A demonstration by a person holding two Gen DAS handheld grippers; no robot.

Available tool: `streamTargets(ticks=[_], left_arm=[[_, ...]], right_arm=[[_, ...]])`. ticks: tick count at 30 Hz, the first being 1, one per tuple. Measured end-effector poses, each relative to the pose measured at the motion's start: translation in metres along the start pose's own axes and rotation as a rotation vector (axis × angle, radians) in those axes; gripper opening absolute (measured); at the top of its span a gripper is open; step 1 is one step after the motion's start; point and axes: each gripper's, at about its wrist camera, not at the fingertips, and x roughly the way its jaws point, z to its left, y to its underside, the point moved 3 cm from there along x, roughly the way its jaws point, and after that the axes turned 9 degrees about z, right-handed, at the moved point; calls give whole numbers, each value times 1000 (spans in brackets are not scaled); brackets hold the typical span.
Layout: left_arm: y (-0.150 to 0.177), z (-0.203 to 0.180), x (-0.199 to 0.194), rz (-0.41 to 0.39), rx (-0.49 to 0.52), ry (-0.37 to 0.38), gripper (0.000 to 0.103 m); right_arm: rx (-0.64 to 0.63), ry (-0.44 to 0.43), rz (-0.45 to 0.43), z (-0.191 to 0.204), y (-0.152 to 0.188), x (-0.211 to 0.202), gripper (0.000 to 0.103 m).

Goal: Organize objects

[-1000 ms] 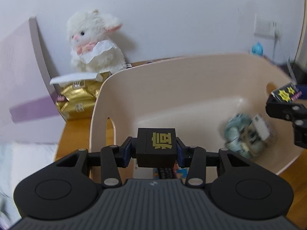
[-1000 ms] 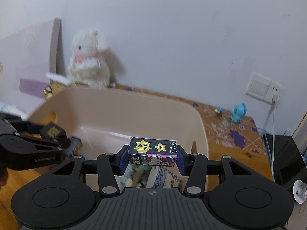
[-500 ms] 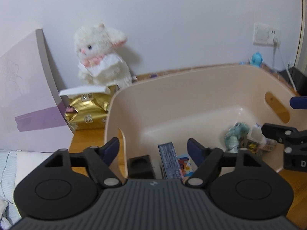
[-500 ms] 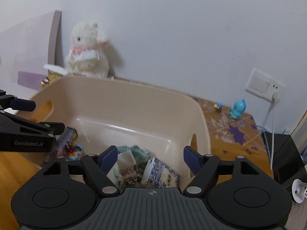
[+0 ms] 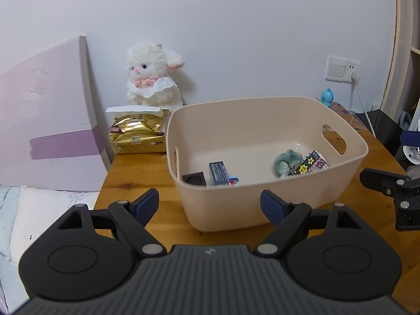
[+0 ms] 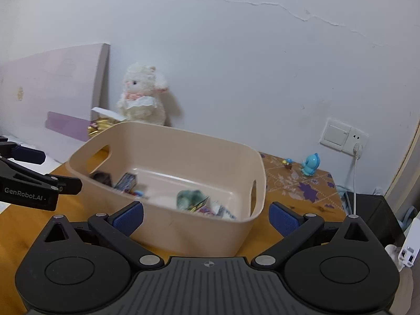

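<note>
A beige plastic bin (image 5: 349, 134) stands on the wooden table (image 5: 136, 176); it also shows in the right wrist view (image 6: 236, 147). Inside lie a small black box (image 5: 194, 178), a blue card box (image 5: 217, 172), a teal bundle (image 5: 286, 158) and a star-printed box (image 5: 312, 163). My left gripper (image 5: 210, 202) is open and empty, pulled back in front of the bin. My right gripper (image 6: 206, 216) is open and empty, also in front of the bin.
A white plush lamb (image 5: 152, 78) sits on a gold packet (image 5: 136, 134) by the wall behind the bin. A pink headboard (image 5: 44, 110) and bedding stand left. A blue toy (image 6: 311, 164), wall socket (image 6: 341, 136) and cable are right.
Both grippers opened and let go: the black box and the star-printed box dropped into the bin. Both grippers then drew back and up from the bin.
</note>
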Motion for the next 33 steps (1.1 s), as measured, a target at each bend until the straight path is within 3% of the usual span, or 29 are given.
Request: streamTargets(ticks=[6, 12, 18, 27, 33], left_arm=[[28, 3, -26, -30, -44, -12, 85], [51, -6, -54, -78, -12, -39, 85], [75, -8, -73, -85, -38, -15, 85], [90, -10, -102, -114, -22, -41, 86], [96, -15, -116, -117, -10, -51, 86]], right_arm=[[33, 15, -29, 6, 24, -28, 103], [67, -15, -43, 4, 46, -52, 103], [76, -4, -56, 2, 63, -73, 103], [72, 35, -90, 2, 74, -101, 103], [82, 16, -87, 3, 77, -108, 103]])
